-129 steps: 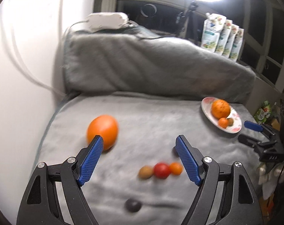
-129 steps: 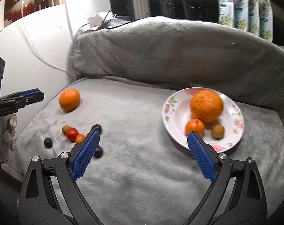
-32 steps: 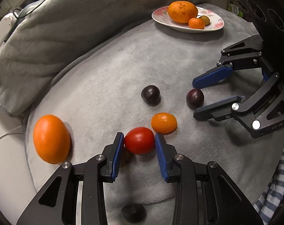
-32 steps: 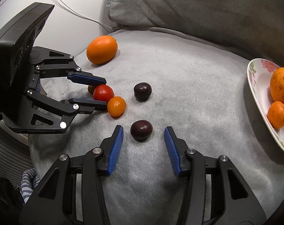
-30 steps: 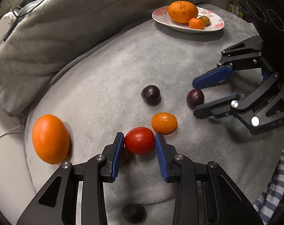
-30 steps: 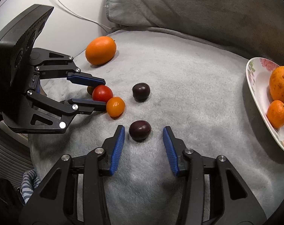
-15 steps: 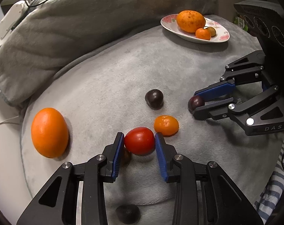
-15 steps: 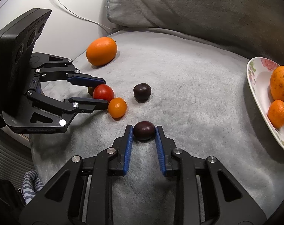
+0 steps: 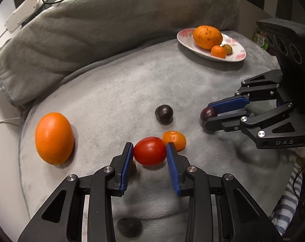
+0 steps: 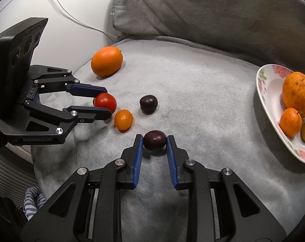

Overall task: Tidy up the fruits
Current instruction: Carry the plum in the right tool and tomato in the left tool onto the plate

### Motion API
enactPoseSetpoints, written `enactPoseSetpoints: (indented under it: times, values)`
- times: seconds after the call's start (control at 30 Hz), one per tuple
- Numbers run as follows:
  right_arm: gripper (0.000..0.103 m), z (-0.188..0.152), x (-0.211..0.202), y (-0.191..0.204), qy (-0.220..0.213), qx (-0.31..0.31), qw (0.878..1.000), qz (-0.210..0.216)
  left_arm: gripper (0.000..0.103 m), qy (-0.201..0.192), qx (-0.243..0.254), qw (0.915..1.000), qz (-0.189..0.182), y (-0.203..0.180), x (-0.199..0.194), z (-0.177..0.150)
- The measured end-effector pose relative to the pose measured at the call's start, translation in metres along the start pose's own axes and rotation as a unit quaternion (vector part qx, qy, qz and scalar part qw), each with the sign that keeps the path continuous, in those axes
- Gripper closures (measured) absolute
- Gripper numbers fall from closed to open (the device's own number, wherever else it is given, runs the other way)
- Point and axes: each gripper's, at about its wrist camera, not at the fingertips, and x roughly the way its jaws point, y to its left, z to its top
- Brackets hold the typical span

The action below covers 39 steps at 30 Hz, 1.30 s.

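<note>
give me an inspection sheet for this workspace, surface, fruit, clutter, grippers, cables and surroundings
Surface: grey blanket, rumpled.
Job's things: red tomato, dark plum, second plum, small orange, large orange; plate with three fruits.
Clutter: dark fruit at near edge.
Grippers: left gripper shut on tomato; right gripper shut on plum.
Cables: white cable along wall.
Surroundings: white box on cushion.

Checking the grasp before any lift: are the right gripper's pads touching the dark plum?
Touching. In the right wrist view, both blue pads of the right gripper press against the sides of the dark plum, no gap either side.
</note>
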Motion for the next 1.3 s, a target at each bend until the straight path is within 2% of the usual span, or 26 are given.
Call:
enactPoseSetpoints:
  times: [0.2,0.4,0.8,1.3]
  values:
    - [0.079,-0.001,-0.014,-0.009,-0.016,0.012,1.0,-0.009,0.071,-0.019,-0.014,0.9996,-0.016,-0.001,-0.007,0.007]
    - [0.079,-0.003,-0.039,-0.021,-0.041,0.024,0.998,-0.029,0.071,-0.042,-0.006,0.9988,-0.027,-0.012,-0.011,0.024]
    - [0.079,-0.015,-0.1,-0.075,-0.084,0.065,0.991,-0.087,0.071,-0.071,0.008,0.9955,-0.063,-0.047,0.001,0.068]
    - [0.079,-0.024,-0.13,-0.125,-0.109,0.099,0.98,-0.131,0.071,-0.1,0.016,0.9902,-0.095,-0.084,0.011,0.113]
